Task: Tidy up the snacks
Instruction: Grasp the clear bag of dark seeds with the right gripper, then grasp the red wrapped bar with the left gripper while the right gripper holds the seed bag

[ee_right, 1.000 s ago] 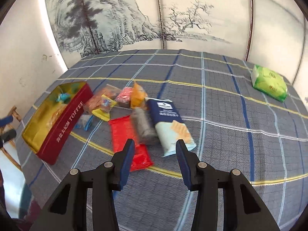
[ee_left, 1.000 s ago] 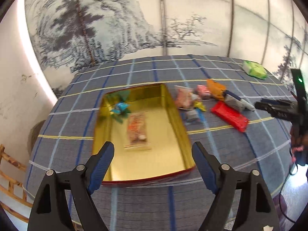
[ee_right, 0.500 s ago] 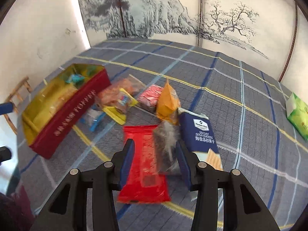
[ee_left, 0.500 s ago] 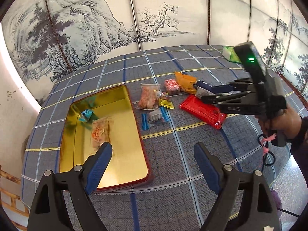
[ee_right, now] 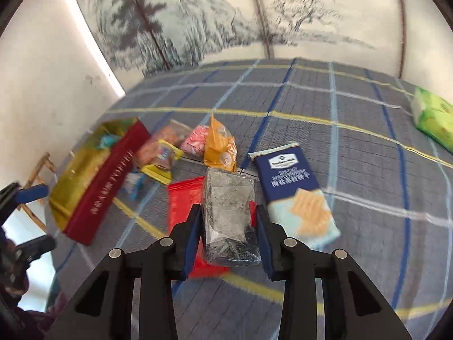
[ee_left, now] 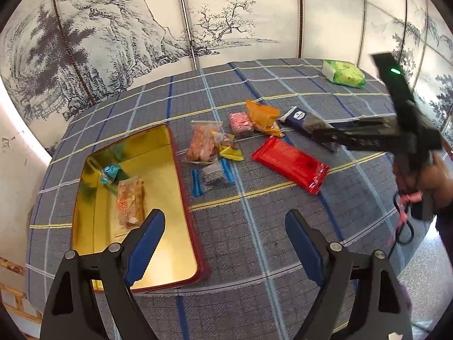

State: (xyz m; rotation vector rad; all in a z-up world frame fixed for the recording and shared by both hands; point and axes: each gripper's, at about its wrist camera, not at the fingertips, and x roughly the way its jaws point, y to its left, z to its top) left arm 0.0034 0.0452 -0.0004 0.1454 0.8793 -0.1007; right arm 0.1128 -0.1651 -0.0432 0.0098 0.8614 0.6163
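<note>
A red tin with a gold inside (ee_left: 181,187) sits on the table's left and holds a teal sweet (ee_left: 109,171) and a clear biscuit packet (ee_left: 130,198). Loose snacks lie to its right: a red packet (ee_left: 288,161), an orange pouch (ee_left: 262,117), a pink packet (ee_left: 240,123), a clear bag (ee_left: 202,141). My left gripper (ee_left: 225,248) is open and empty above the tin's near right corner. My right gripper (ee_right: 228,228) has its fingers around a grey clear packet (ee_right: 228,206), touching or nearly touching its sides, over the red packet (ee_right: 181,201).
A navy and pale-blue cracker pack (ee_right: 291,187) lies right of the grey packet. A green tissue pack (ee_left: 344,75) sits at the far right of the checked tablecloth (ee_left: 254,226). A painted screen stands behind. The table edge is near, with a wooden chair (ee_right: 39,170) at left.
My right gripper has moved forward and down until its fingers stand on both sides of the grey packet. My left gripper has swung right, from over the tin towards the loose snacks.
</note>
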